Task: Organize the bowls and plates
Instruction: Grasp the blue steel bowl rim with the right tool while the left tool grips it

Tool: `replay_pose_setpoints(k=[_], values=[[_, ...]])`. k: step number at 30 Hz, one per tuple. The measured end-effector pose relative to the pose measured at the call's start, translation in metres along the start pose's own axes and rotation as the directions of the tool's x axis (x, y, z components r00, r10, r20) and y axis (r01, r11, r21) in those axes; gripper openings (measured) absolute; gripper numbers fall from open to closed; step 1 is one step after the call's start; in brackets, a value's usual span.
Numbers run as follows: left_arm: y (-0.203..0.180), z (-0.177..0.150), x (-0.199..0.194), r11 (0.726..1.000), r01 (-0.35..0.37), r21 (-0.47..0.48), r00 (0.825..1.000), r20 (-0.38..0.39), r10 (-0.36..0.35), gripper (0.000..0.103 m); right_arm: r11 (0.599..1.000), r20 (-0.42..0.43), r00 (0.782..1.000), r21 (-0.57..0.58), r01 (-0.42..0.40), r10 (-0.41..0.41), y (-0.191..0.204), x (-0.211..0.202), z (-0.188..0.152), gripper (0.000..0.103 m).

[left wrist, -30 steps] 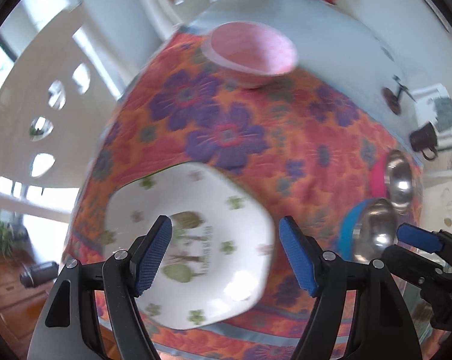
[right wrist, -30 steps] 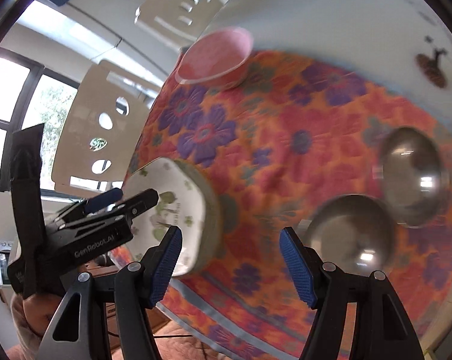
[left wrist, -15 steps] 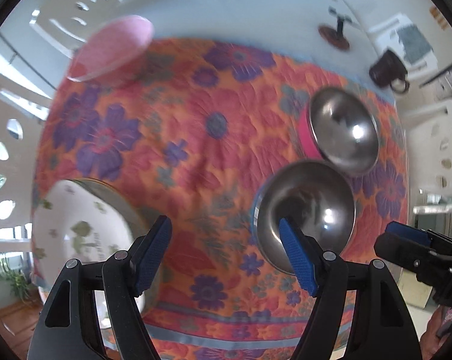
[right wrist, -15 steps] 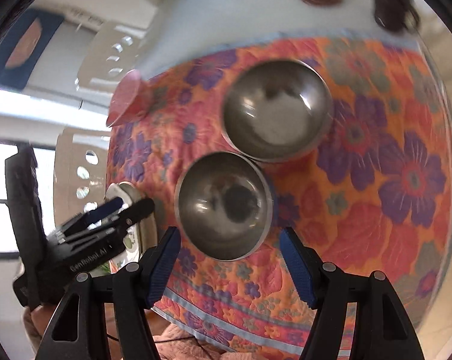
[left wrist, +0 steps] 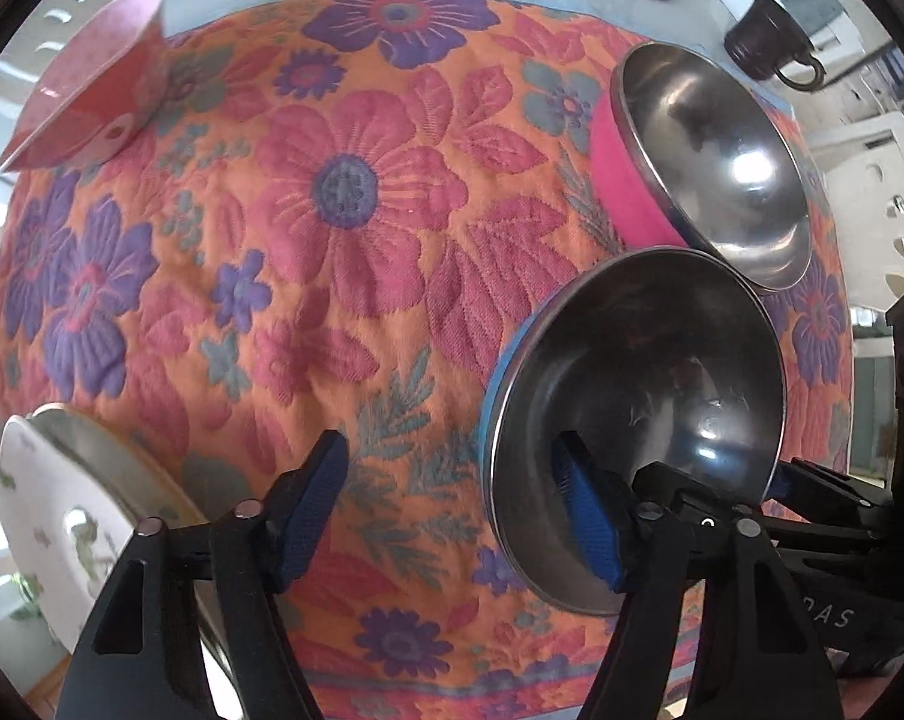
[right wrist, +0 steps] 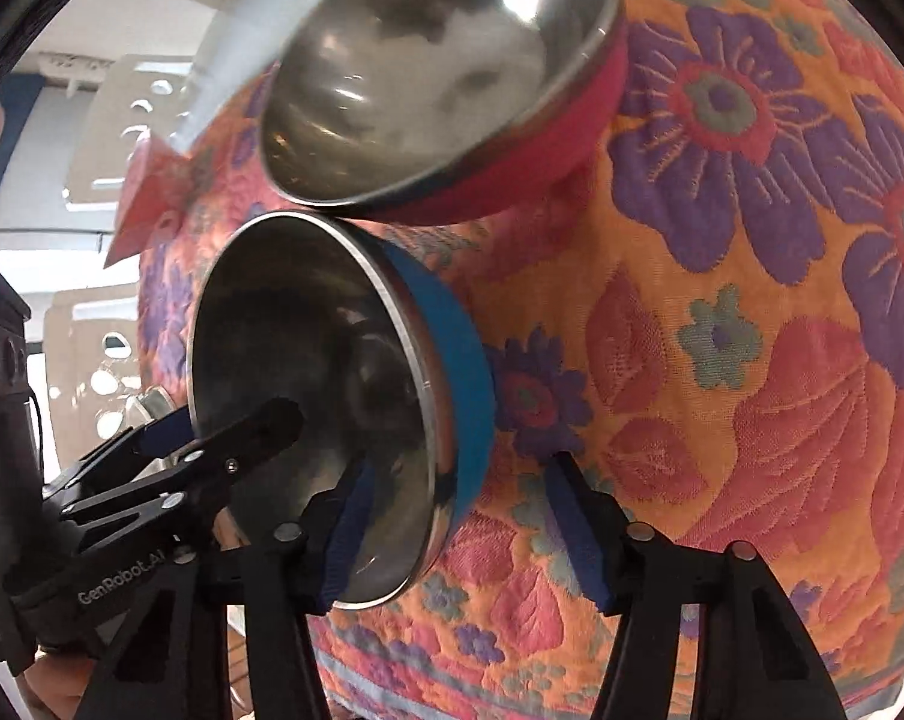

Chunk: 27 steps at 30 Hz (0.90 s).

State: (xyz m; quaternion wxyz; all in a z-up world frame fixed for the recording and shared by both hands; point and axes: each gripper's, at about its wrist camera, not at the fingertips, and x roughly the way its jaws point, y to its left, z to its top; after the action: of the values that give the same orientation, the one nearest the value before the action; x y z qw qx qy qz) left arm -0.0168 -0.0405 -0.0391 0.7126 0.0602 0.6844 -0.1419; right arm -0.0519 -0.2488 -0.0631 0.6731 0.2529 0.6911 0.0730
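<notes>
While both jaws stand spread, the right hand-held gripper [right wrist: 464, 531] straddles the blue-sided steel bowl's [right wrist: 332, 384] near rim — the left hand-held gripper [left wrist: 455, 507] has one finger inside it.

tablecloth [left wrist: 344, 276]: orange, pink and purple flowers
near steel bowl [left wrist: 638, 420]: blue outside
far steel bowl [left wrist: 710, 168]: pink outside
plate [left wrist: 50, 516]: white, green motifs
speckled bowl [left wrist: 86, 96]: pink

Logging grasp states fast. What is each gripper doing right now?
Left gripper: open, one finger inside the blue steel bowl, straddling its rim, not clamped.
Right gripper: open, likewise straddling that bowl's rim, holding nothing.
</notes>
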Motion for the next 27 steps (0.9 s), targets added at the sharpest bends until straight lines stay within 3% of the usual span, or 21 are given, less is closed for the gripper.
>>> replay_pose_setpoints(k=[3, 5, 7, 13, 19, 27], values=[[-0.001, 0.002, 0.006, 1.0, 0.015, 0.021, 1.0, -0.01, -0.015, 0.044, 1.0, 0.015, 1.0, 0.009, 0.024, -0.024, 0.001, -0.001, 0.0, 0.045], [-0.004, 0.002, 0.009, 0.996, 0.076, 0.038, 0.997, -0.008, -0.075, 0.026, 0.999, 0.017, 0.999, 0.007, 0.04, -0.04, -0.002, 0.0, -0.001, 0.028], [-0.014, 0.005, 0.013, 0.993, 0.101, 0.058, 0.995, -0.003, -0.101, 0.017, 1.0, 0.009, 1.0, 0.012, 0.024, -0.024, -0.001, 0.002, -0.002, 0.021], [-0.021, 0.004, 0.012, 0.993, 0.109, 0.051, 0.994, 0.001, -0.109, 0.016, 0.999, 0.033, 0.998, -0.007, 0.05, -0.05, 0.017, 0.003, -0.007, 0.019], [-0.001, -0.001, 0.0, 0.994, 0.112, 0.021, 0.994, 0.006, -0.112, 0.017, 0.994, 0.028, 0.995, -0.053, 0.097, -0.096, 0.045, 0.004, -0.005, 0.019], [0.027, -0.004, -0.012, 0.994, 0.098, -0.043, 0.995, 0.011, -0.097, 0.017, 0.993, 0.011, 0.995, -0.076, 0.095, -0.094, 0.07, 0.013, -0.001, 0.019]])
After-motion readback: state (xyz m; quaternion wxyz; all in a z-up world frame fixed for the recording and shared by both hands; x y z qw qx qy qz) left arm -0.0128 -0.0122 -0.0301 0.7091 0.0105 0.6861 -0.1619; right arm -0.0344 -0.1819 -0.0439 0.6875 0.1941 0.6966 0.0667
